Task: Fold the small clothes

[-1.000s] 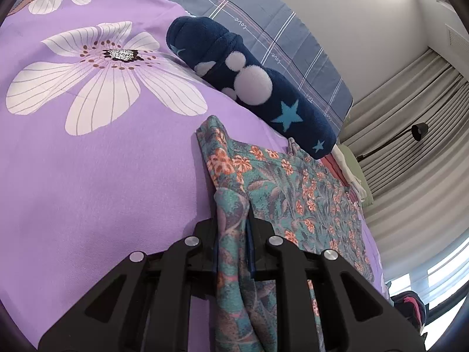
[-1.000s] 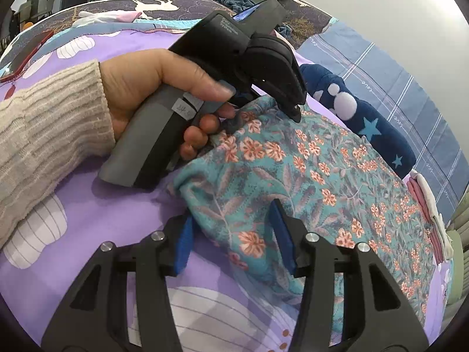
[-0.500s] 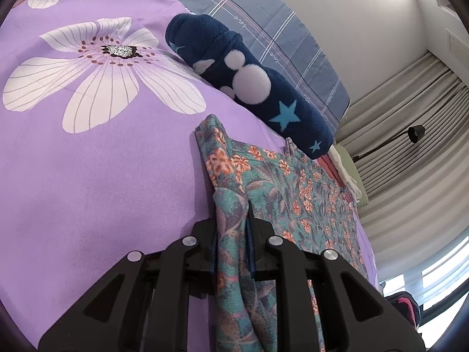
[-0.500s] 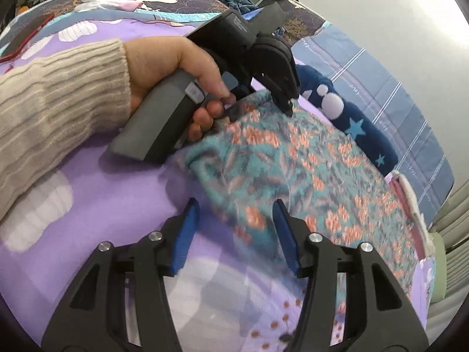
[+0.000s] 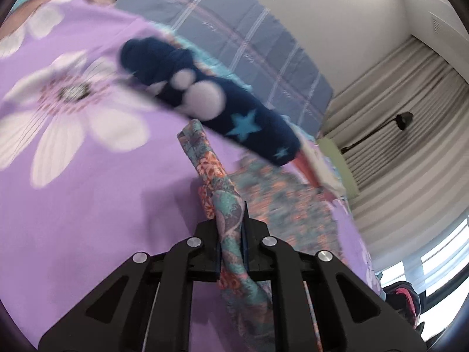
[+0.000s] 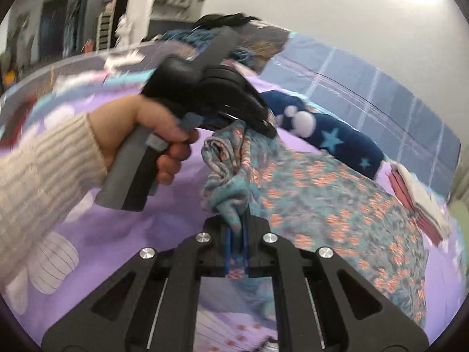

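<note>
Both tongs are clamped on the same floral garment (image 6: 337, 193), a teal cloth with orange blossoms lying on the purple flowered bedspread (image 5: 88, 190). The left gripper (image 5: 230, 228) has its jaws drawn together on a bunched edge of the cloth, which rises between them and runs forward from the tips. The right gripper (image 6: 238, 234) is likewise closed on a gathered fold, the cloth pinched between its blue pads. In the right wrist view the left gripper (image 6: 265, 126) appears ahead and to the left, held by a hand (image 6: 152, 138) in a cream knit sleeve, its tips pinching the same hem just beyond the right tongs. The two grasped points stand near each other, with the hem lifted and crumpled between them; the remainder of the garment lies spread on the bed ahead and to the right. A navy plush roll with stars (image 5: 211, 105) lies beyond it. Judgement: grasping is complete, but no finished fold is evident; folding work remains.
</note>
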The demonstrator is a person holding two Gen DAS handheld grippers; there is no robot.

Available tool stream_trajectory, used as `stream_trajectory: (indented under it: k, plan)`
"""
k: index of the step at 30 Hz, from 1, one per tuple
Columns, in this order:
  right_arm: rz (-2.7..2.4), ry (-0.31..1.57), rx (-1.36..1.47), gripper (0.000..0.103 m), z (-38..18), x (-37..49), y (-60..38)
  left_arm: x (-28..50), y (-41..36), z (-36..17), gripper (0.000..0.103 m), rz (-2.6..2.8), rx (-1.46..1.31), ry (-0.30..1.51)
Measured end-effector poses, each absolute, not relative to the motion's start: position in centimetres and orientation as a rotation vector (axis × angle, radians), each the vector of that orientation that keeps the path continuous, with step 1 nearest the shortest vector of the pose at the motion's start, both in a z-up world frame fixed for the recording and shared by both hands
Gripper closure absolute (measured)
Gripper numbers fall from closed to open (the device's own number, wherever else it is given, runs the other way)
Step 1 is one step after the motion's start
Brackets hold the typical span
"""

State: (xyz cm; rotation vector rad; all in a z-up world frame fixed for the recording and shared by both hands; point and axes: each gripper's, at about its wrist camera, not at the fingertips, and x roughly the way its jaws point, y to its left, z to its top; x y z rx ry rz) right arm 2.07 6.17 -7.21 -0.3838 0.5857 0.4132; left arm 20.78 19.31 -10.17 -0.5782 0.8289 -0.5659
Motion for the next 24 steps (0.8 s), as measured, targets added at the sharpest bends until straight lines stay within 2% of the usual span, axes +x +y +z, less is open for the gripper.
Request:
stream_trajectory:
  k: [6, 13, 24]
  plan:
    - [0.379, 0.622, -0.162, 0.097, -4.4, 2.8, -1.1, 21.4, 11.7, -5.7, 0.093, -0.623, -0.475, 0.816]
    - [0.302, 0.612, -0.006, 0.097, -3.1, 2.9, -10.2, 22.4, 1.4, -3.4, 0.093, -0.671, -0.372, 0.835]
    - [0.147, 0.706, 0.304, 0.097, -7.1, 3.0, -25.4, 24.2, -15.7, -6.4, 0.093, -0.671, -0.119, 0.979]
